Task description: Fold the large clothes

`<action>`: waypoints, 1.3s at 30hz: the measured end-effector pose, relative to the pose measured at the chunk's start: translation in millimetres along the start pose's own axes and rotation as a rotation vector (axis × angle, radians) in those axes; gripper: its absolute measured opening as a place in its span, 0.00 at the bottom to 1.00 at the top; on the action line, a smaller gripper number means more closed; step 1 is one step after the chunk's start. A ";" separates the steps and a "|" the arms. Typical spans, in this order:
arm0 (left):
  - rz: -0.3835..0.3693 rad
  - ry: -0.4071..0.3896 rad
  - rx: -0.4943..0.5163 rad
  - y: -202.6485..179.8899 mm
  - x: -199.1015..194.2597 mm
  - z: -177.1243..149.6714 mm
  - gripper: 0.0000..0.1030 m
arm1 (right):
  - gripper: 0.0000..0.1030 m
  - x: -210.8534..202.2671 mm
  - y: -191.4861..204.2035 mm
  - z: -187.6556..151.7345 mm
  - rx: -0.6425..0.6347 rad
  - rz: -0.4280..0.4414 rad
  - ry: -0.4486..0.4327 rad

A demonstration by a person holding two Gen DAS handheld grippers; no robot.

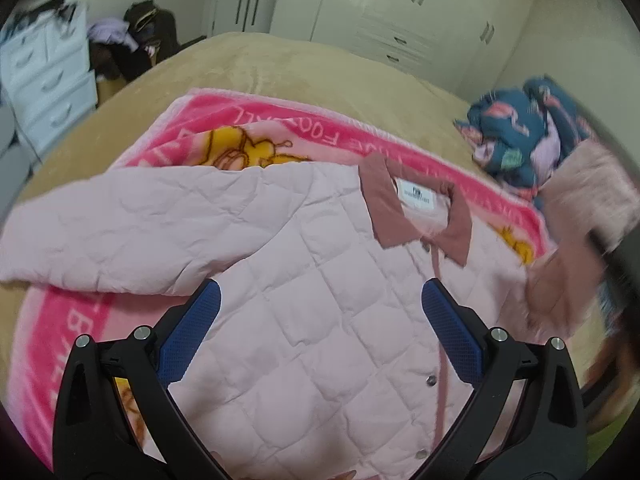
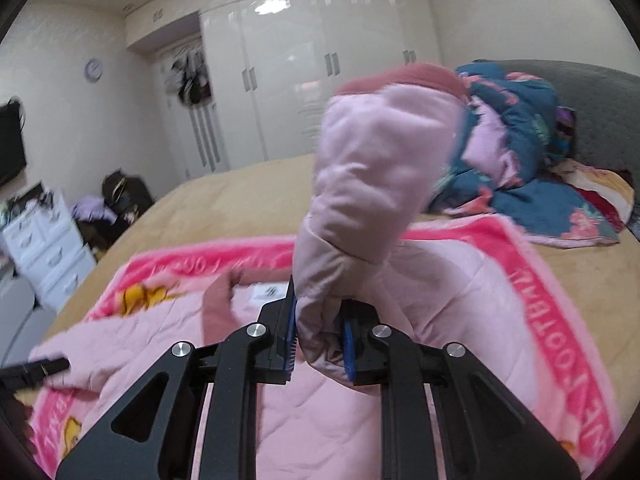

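A pale pink quilted jacket (image 1: 320,320) with a dusty-rose collar (image 1: 380,204) lies front up on a pink cartoon blanket (image 1: 224,120) on the bed. Its one sleeve (image 1: 120,232) lies spread out to the left. My left gripper (image 1: 320,300) is open and empty, hovering over the jacket's chest. My right gripper (image 2: 318,344) is shut on the jacket's other sleeve (image 2: 368,184) and holds it lifted, the rose cuff (image 2: 404,76) pointing up. That lifted sleeve shows blurred at the right of the left wrist view (image 1: 556,280).
The bed has a tan cover (image 1: 280,60). A heap of blue floral bedding (image 2: 520,152) lies by the grey headboard (image 2: 600,112). A white drawer unit (image 2: 44,240) and a pile of clothes (image 2: 116,204) stand at the left. White wardrobes (image 2: 320,80) line the far wall.
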State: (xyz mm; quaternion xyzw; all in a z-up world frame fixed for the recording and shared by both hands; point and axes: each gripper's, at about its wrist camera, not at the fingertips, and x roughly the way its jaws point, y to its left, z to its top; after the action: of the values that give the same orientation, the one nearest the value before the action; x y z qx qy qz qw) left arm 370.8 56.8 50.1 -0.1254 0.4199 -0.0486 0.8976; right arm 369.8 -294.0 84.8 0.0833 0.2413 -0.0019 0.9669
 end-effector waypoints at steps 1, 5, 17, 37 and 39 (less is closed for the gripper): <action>-0.016 -0.003 -0.024 6.0 -0.1 1.4 0.91 | 0.17 7.4 12.2 -8.2 -0.017 0.017 0.020; -0.049 -0.009 -0.101 24.9 3.2 3.5 0.91 | 0.17 34.6 48.8 -44.8 -0.050 0.065 0.108; -0.178 0.080 -0.192 35.6 39.6 -10.4 0.91 | 0.39 70.6 136.4 -142.4 -0.275 0.118 0.266; -0.243 0.262 -0.201 -7.3 125.4 -69.7 0.82 | 0.85 -27.1 19.4 -160.0 -0.139 0.057 0.312; -0.239 0.249 -0.161 -14.7 126.2 -69.7 0.55 | 0.85 -30.4 1.9 -162.2 -0.123 0.034 0.325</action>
State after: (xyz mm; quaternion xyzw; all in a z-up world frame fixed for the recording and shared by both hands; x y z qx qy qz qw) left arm 398.8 5.6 -82.5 -0.2389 0.5124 -0.1364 0.8135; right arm 267.4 -266.9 -41.7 0.0271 0.3926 0.0427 0.9183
